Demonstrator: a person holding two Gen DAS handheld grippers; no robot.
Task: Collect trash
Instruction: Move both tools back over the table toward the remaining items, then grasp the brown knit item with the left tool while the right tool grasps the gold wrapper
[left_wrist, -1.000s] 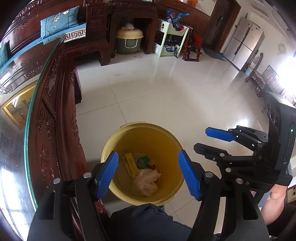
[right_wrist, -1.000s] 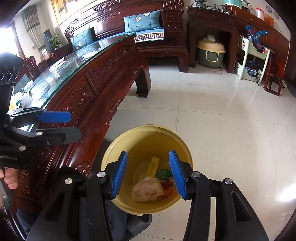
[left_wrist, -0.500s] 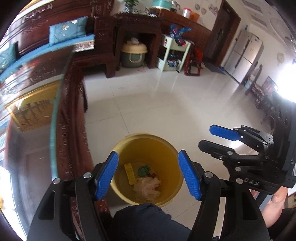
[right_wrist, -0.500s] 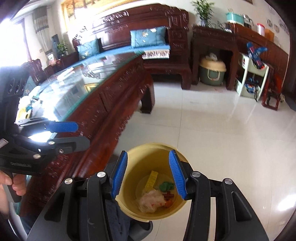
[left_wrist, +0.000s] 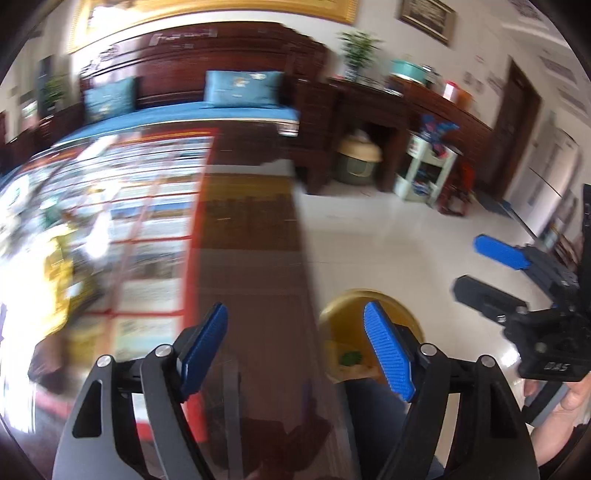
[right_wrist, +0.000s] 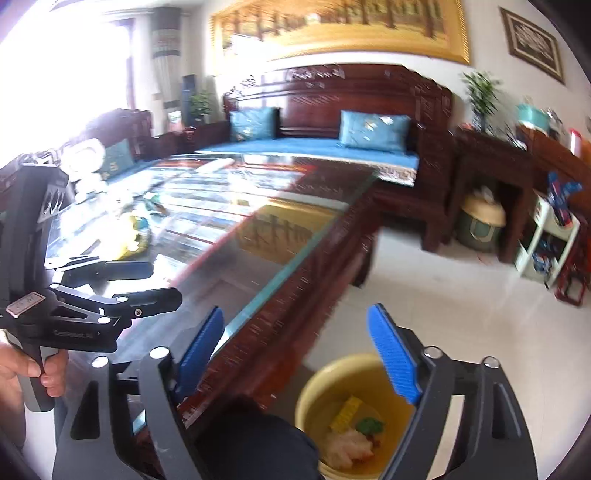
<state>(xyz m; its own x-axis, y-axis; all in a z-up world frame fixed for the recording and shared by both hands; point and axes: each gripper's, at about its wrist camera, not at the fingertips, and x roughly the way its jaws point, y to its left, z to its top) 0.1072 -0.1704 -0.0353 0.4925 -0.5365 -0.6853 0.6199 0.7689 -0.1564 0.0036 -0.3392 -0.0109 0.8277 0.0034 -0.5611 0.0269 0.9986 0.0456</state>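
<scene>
A yellow trash bucket (right_wrist: 325, 380) stands on the floor beside the wooden table and holds a crumpled white wrapper (right_wrist: 351, 445), a yellow packet (right_wrist: 345, 410) and a green scrap (right_wrist: 369, 424). It also shows in the left wrist view (left_wrist: 343, 306). My left gripper (left_wrist: 295, 350) is open and empty above the table's edge. My right gripper (right_wrist: 299, 350) is open and empty above the table's edge and the bucket. Yellow items (right_wrist: 138, 234) lie blurred on the glass table top.
A long dark wooden table with a glass top (right_wrist: 258, 229) fills the left. A carved sofa with blue cushions (right_wrist: 373, 129) stands behind it. A lidded bin (right_wrist: 480, 221) and a white shelf unit (right_wrist: 546, 236) stand at the far right on the tiled floor (right_wrist: 443, 314).
Both grippers have risen and swung left from over the bucket towards the table top. The bucket has dropped to the lower right of both views. Both stay open and empty.
</scene>
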